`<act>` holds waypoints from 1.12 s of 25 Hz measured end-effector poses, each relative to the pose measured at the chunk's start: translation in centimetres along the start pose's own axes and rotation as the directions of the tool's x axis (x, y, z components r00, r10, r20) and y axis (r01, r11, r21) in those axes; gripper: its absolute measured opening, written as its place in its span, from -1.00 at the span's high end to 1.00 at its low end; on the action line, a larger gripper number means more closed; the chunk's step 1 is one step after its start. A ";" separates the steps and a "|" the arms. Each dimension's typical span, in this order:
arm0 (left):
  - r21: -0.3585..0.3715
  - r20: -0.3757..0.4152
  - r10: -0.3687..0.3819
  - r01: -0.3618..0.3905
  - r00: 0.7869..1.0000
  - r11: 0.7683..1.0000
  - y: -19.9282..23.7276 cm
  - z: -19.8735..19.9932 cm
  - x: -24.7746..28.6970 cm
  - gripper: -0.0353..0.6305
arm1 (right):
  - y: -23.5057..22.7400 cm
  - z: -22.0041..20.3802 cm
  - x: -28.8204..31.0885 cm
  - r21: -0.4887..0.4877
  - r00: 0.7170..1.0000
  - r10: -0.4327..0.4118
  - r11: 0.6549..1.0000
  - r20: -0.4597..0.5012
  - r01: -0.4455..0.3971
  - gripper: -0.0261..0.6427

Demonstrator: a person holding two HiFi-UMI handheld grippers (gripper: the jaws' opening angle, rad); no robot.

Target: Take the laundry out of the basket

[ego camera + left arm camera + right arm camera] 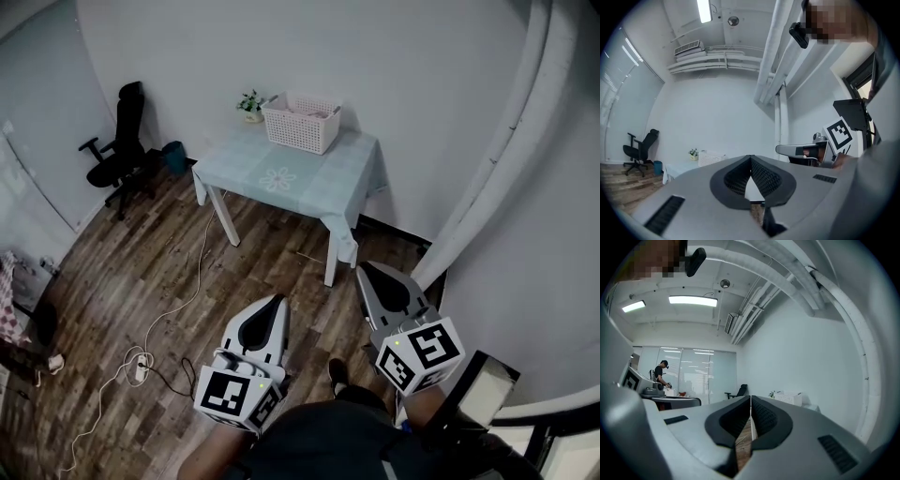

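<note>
Left gripper (277, 302), right gripper (367, 269) both pressed together, empty, far from basket (302, 129); laundry (307, 108) inside likely soft, light: pinch a top fold.

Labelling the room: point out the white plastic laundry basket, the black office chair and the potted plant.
White plastic laundry basket (296, 132), head view, front wall.
Black office chair (129, 112), head view, backrest.
Small potted green plant (250, 100), head view, leaves.
</note>
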State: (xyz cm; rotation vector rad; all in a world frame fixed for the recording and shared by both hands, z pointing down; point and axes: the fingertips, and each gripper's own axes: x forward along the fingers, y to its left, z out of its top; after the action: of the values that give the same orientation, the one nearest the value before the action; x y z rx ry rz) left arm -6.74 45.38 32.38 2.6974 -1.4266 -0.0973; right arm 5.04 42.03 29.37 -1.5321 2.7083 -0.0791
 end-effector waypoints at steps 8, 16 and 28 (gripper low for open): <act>0.011 -0.033 0.043 -0.042 0.999 0.999 1.8 0.7 8.6 0.87 | -7.3 0.4 5.6 0.022 0.999 0.033 0.999 0.003 -0.033 0.87; 0.040 -0.040 0.060 -0.059 0.997 0.997 2.8 0.5 17.3 0.87 | -15.2 0.5 9.8 0.033 0.999 0.045 0.998 -0.002 -0.045 0.87; 0.047 -0.072 0.131 -0.128 0.989 0.991 6.0 -0.1 23.5 0.87 | -21.5 0.4 16.2 0.051 0.998 0.065 0.997 0.008 -0.065 0.87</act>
State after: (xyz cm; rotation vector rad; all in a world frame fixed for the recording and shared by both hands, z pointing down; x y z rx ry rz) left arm 1.54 22.62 32.78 2.6020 -1.5935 0.0427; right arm 15.13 17.10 30.25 -1.4272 2.7267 -0.1405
